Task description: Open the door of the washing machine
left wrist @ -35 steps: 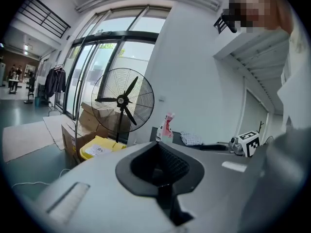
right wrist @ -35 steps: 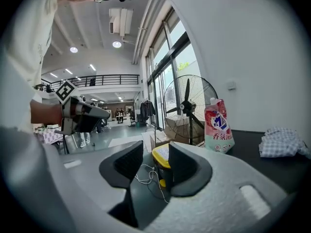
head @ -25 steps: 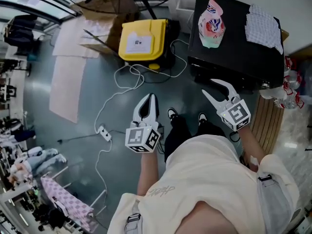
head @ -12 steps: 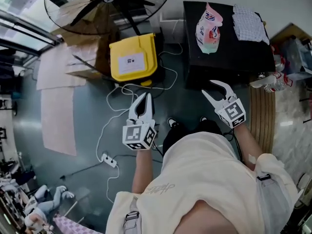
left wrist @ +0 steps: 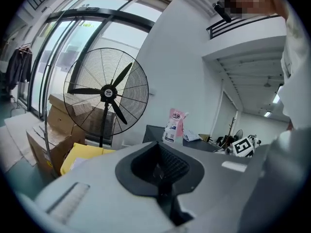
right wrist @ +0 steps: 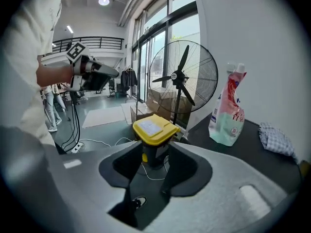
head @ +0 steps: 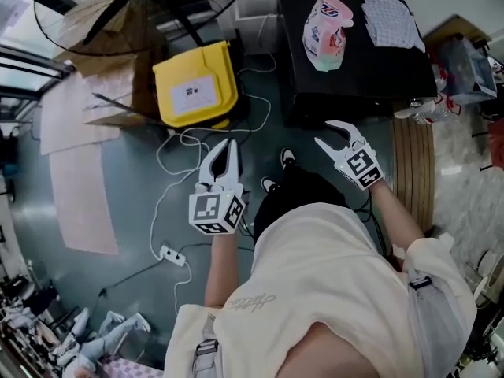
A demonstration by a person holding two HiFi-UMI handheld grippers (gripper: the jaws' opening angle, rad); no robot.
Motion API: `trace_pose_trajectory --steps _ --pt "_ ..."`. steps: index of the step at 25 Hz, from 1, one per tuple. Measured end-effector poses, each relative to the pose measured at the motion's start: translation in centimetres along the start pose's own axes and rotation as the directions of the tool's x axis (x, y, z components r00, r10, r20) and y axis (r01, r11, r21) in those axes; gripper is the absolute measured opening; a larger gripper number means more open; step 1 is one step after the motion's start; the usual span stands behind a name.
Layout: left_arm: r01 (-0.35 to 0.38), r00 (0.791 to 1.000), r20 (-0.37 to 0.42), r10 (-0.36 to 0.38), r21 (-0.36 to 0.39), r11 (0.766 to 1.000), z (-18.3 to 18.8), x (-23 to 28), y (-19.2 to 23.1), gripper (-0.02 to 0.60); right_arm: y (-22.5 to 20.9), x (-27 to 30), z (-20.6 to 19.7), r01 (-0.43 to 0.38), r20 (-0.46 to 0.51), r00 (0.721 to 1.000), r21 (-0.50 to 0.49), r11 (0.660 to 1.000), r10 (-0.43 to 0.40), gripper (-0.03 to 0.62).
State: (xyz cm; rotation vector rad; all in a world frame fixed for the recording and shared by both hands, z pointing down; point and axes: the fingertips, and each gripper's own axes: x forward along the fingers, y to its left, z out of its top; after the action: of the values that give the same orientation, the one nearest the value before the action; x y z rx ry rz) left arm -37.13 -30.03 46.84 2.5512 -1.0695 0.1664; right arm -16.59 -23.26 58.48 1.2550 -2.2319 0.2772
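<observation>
The person stands on the floor and holds one pair of tongs in each hand, both at about waist height over the floor.

The left tongs [head: 226,150] are closed: in the left gripper view [left wrist: 163,178] the two jaws meet and nothing is between them. The right tongs [head: 335,136] are open: in the right gripper view [right wrist: 148,176] the jaws stand apart, and only the floor and far things show in the gap between them. They grip nothing.

The washing machine [head: 370,69] is a black box just ahead of the right tongs and a little to their right, near them but not touching. Its door is not clear from the head view; only the dark top and a strip of the front show. On its top stand a pink and green detergent pouch [head: 325,26], upright, and to the right of this a checked cloth [head: 386,18]. The right gripper view also shows the pouch [right wrist: 228,113] and the cloth [right wrist: 276,137], both to the right of the jaws.

Ahead of the left tongs, on the floor, stands a yellow-lidded box [head: 194,93], with white cables [head: 177,144] between it and the tongs. Behind the box is a big standing fan [left wrist: 107,93]. A power strip [head: 172,254] lies on the floor to the left of the left tongs, nearer to the person.
</observation>
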Motion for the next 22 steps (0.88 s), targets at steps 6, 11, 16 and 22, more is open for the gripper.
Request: trace_pose_trajectory --steps 6,11,16,22 --pt "-0.041 0.998 -0.050 0.042 0.018 0.999 0.3 1.0 0.3 0.018 -1.3 5.5 -7.0 -0.091 -0.202 0.976 -0.051 0.995 0.079 0.172" --pt "-0.071 0.992 -0.097 0.074 0.040 0.997 1.3 2.8 1.1 0.018 -2.4 9.8 -13.4 -0.195 -0.389 0.913 -0.145 0.970 0.125 0.172" --pt "-0.094 0.987 -0.127 0.099 0.044 0.995 1.9 5.3 1.7 0.018 -1.5 13.2 -19.0 -0.322 -0.533 0.821 -0.139 0.937 0.203 0.179" --pt "-0.126 0.982 -0.136 0.128 0.028 0.992 1.9 7.5 1.9 0.018 -1.2 15.8 -22.2 -0.370 -0.608 0.768 -0.164 0.915 0.202 0.179"
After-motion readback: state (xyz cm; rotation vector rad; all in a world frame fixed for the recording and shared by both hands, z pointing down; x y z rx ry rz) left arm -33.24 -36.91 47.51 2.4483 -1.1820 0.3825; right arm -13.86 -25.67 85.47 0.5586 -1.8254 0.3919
